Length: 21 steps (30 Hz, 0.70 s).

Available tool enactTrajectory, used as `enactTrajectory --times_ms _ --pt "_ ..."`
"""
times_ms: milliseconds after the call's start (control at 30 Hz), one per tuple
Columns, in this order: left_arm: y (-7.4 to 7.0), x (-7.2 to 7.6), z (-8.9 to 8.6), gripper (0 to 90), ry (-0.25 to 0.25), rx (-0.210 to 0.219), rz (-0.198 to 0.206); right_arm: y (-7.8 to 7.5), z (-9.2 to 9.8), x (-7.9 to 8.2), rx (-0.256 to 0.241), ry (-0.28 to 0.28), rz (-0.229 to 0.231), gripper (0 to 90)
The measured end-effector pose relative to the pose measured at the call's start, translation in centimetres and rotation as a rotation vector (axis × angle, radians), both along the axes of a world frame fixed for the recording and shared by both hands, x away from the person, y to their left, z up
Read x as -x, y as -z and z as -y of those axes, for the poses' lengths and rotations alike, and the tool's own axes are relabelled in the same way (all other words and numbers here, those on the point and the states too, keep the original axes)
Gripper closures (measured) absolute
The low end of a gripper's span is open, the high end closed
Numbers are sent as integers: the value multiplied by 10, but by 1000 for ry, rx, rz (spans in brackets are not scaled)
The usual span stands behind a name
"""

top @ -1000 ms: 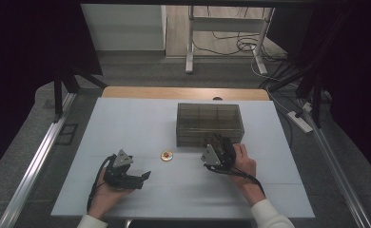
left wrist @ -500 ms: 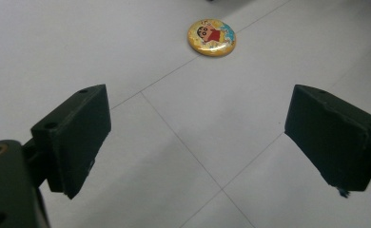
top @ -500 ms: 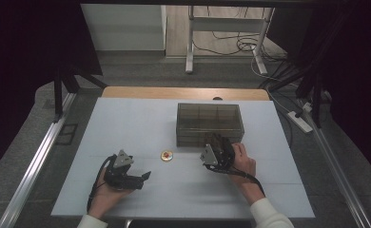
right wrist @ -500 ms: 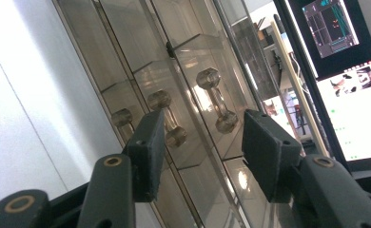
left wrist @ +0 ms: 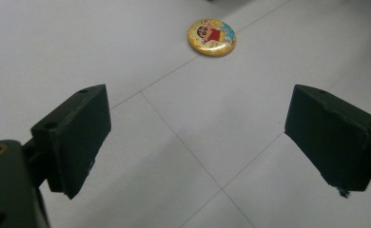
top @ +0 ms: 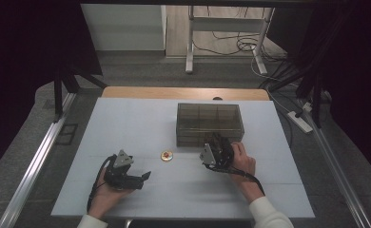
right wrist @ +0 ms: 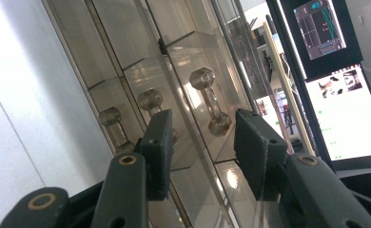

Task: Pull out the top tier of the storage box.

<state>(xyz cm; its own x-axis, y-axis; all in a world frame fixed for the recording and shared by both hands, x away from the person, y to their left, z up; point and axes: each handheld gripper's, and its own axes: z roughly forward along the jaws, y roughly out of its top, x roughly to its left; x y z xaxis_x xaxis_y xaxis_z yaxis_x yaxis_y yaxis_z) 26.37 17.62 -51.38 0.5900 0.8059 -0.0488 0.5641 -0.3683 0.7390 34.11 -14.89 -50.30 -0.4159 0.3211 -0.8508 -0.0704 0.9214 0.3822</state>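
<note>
Badge [left wrist: 211, 36] lying flat ahead of the left gripper [left wrist: 198, 142], whose jaws are standing wide, probably lining up a pick. Right gripper [right wrist: 200, 147] is sitting partly open at the clear box [top: 209, 123] front, jaws straddling a knob [right wrist: 211, 102], likely to open it.

Right gripper [right wrist: 200, 154] part-open, jaws straddling a clear box's [right wrist: 126, 71] handle [right wrist: 162, 111] — monitor [right wrist: 338, 76] behind

A box [top: 209, 123] is sitting at the back of the bench [top: 126, 123]; a badge [top: 166, 155] is lying in front, to its left.
</note>
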Motion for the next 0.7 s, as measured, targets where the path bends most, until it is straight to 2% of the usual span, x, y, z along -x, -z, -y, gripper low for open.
enactTrajectory --times_ms 267,700 --pt "0 0 0 89 -1 1 2 1 -3 0 18 -7 16 614" --pt "-1 0 0 89 -3 2 3 1 -5 0 46 3 77 732"
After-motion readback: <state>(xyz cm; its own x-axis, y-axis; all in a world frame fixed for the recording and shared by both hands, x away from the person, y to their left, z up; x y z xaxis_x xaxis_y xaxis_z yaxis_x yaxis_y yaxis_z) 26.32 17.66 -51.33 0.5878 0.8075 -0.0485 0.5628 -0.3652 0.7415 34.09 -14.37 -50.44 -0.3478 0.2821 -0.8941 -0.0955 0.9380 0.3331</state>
